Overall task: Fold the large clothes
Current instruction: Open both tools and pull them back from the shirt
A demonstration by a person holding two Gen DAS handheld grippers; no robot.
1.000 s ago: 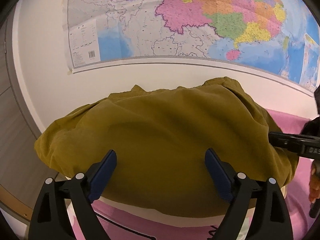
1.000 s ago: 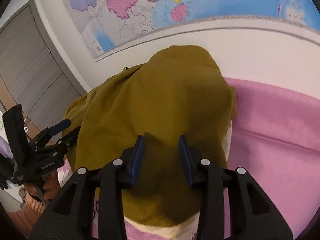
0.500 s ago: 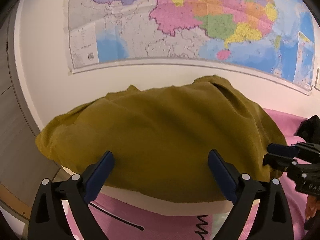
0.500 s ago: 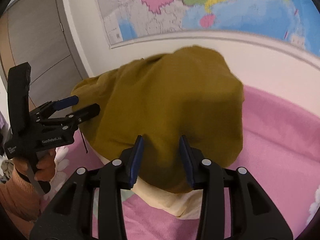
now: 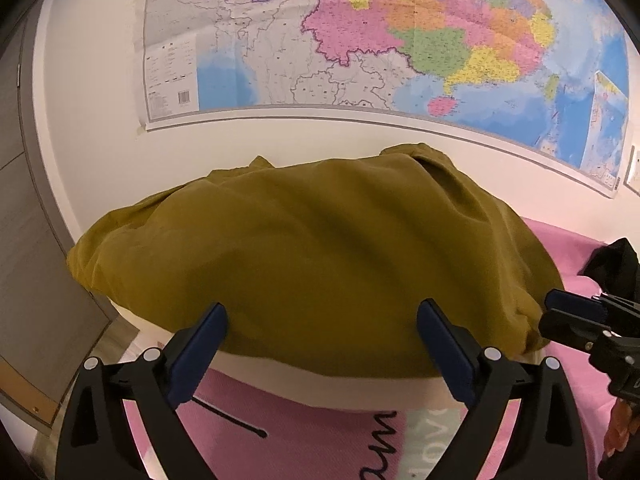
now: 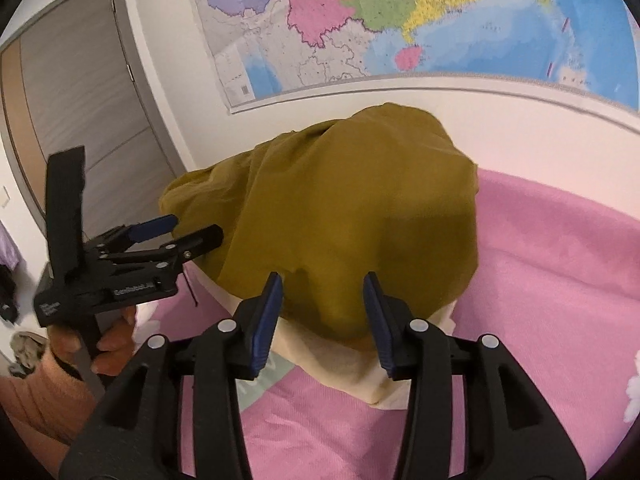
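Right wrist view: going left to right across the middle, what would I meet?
Grey door → left gripper in a hand → mustard-coloured garment → pink blanket.

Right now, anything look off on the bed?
The mustard garment sits bunched in a rumpled heap on a cream pillow, not spread flat. A thin black cord lies on the pink blanket below it.

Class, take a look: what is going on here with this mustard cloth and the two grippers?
A person holds a gripper in each hand over a mustard garment lying bunched on a cream pillow on a pink bedspread. The left gripper is wide open and holds nothing. The right gripper has just been opening, and nothing is clamped in it. The garment is not neatly folded.
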